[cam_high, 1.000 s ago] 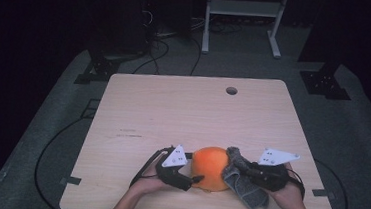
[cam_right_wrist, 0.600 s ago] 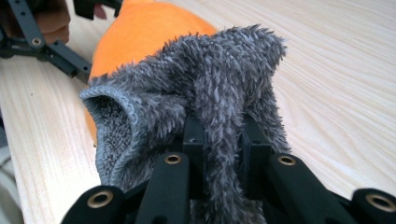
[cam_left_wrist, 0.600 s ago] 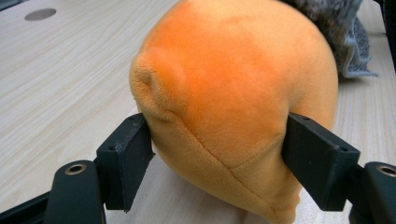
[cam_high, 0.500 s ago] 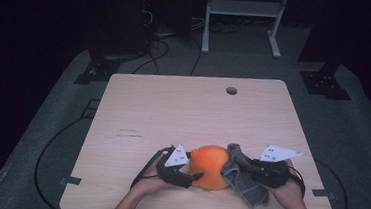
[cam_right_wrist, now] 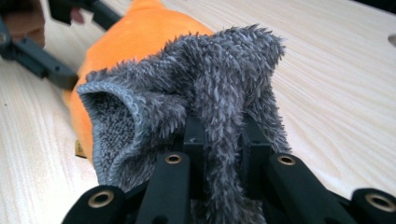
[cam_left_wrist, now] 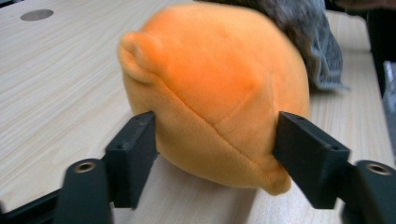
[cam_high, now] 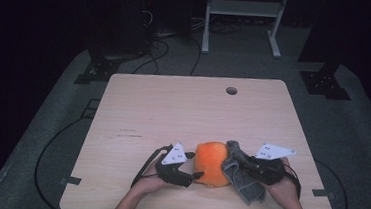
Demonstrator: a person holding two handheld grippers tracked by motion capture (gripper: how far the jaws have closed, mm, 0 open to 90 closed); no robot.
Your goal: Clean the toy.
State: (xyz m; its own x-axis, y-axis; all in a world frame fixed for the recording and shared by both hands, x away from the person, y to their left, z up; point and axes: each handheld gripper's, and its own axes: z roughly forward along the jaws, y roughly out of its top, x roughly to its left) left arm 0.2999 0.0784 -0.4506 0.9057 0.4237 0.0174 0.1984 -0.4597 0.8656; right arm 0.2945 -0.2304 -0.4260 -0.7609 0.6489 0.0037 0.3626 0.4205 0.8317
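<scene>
The plush ball (cam_high: 212,163) sits on the bench (cam_high: 193,110) near its front edge. The left claw (cam_high: 194,175) lies just left of it, jaws against its sides. On its right, the fuzzy cloth (cam_high: 240,175) apparently leans on it, with the right claw (cam_high: 241,164) beside. A round hole (cam_high: 231,90) lies far behind.

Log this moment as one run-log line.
left gripper: jaws just closing, pads against orange plush toy | right gripper: shut on grey fuzzy cloth, cloth against toy | toy on wooden table
</scene>
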